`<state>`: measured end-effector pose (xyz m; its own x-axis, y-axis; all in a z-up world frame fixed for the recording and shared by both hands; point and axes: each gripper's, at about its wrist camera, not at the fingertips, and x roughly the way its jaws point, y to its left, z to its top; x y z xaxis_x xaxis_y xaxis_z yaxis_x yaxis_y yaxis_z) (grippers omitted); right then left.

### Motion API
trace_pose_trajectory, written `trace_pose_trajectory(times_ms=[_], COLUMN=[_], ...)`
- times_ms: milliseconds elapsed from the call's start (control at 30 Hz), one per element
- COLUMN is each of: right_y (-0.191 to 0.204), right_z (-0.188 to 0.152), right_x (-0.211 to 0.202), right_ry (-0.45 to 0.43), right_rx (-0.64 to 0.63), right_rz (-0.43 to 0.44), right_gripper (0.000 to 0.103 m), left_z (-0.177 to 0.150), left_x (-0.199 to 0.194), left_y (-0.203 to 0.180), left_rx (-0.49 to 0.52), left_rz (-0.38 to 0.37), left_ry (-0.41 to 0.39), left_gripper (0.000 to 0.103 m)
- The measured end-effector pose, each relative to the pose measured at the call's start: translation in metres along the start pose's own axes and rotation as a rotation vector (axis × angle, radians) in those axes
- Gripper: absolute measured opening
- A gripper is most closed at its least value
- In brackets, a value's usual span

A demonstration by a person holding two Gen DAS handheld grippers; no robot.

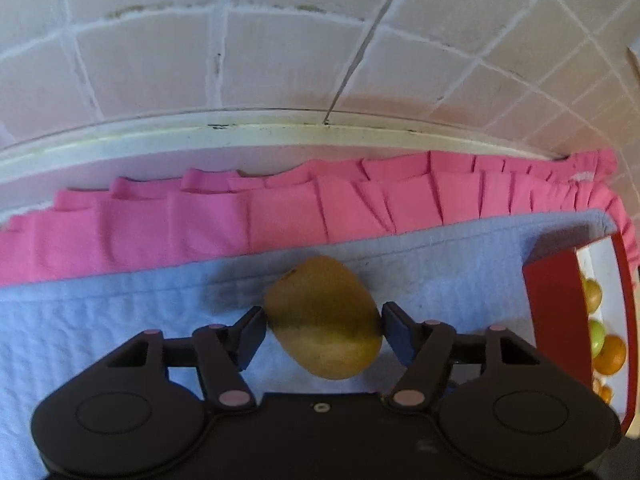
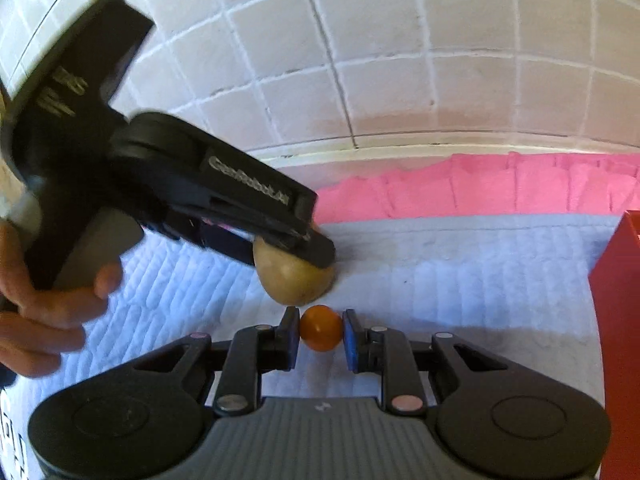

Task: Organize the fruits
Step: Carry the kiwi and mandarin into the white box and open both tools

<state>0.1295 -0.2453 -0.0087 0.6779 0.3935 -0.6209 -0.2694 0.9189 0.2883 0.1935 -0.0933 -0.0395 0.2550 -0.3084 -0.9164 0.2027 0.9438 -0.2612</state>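
- Kiwi (image 1: 324,318) clamped between the left tongs (image 1: 323,330), one finger on each side; held just above the blue quilted mat (image 1: 120,320).
- Right view shows the same kiwi (image 2: 294,280) in the left tongs (image 2: 308,246), with the person's hand (image 2: 44,304) on the grip.
- Right tongs (image 2: 321,334) closed narrow on a small orange fruit (image 2: 321,328), pads touching both sides; it sits just below and in front of the kiwi. Can't tell if the two fruits touch.
- Mat covers the worktop; pink pleated cloth (image 1: 280,208) runs along its far edge, white tiled wall (image 1: 280,40) behind.
- Red tray (image 1: 552,312) at the right edge of the mat holds green and orange fruits (image 1: 610,352).
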Motion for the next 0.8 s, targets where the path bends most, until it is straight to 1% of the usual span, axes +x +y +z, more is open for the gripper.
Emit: trace_pose_trajectory(times_ms=[100,167,233,300,367,467,567,667,733,800], right_y=[0.0,-0.003,-0.004,-0.008,-0.012,-0.022,-0.034,-0.052,-0.066,-0.08], right_z=[-0.001,-0.001,-0.003,-0.001,0.003,0.009,0.01,0.006,0.0,-0.006], right_x=[-0.006,-0.009,-0.016,-0.025,-0.039,-0.064,-0.095,-0.13,-0.154,-0.173], right_ry=[-0.007,-0.009,-0.021,-0.043,-0.074,-0.12,-0.178,-0.236,-0.279,-0.301], right_rx=[-0.008,-0.006,0.003,0.018,0.029,0.052,0.073,0.115,0.14,0.158], right_rz=[-0.005,-0.007,-0.01,-0.012,-0.017,-0.03,-0.057,-0.094,-0.138,-0.199], right_gripper=[0.024,0.024,0.024,0.024,0.024,0.024,0.024,0.024,0.024,0.024], left_z=[-0.001,-0.002,-0.003,-0.001,0.001,0.012,0.02,0.028,0.028,0.027], left_x=[-0.001,-0.004,-0.009,-0.019,-0.032,-0.053,-0.07,-0.081,-0.082,-0.078], left_y=[-0.01,-0.015,-0.016,-0.017,-0.025,-0.045,-0.072,-0.109,-0.136,-0.164], left_rx=[0.029,0.041,0.038,0.036,0.066,0.114,0.167,0.237,0.287,0.327], left_rz=[0.032,0.04,0.015,-0.029,-0.048,-0.056,-0.093,-0.128,-0.152,-0.193], left_ry=[-0.018,-0.033,-0.05,-0.076,-0.111,-0.165,-0.21,-0.243,-0.252,-0.242], left_gripper=[0.073,0.073,0.073,0.073,0.073,0.073,0.073,0.073,0.073,0.073])
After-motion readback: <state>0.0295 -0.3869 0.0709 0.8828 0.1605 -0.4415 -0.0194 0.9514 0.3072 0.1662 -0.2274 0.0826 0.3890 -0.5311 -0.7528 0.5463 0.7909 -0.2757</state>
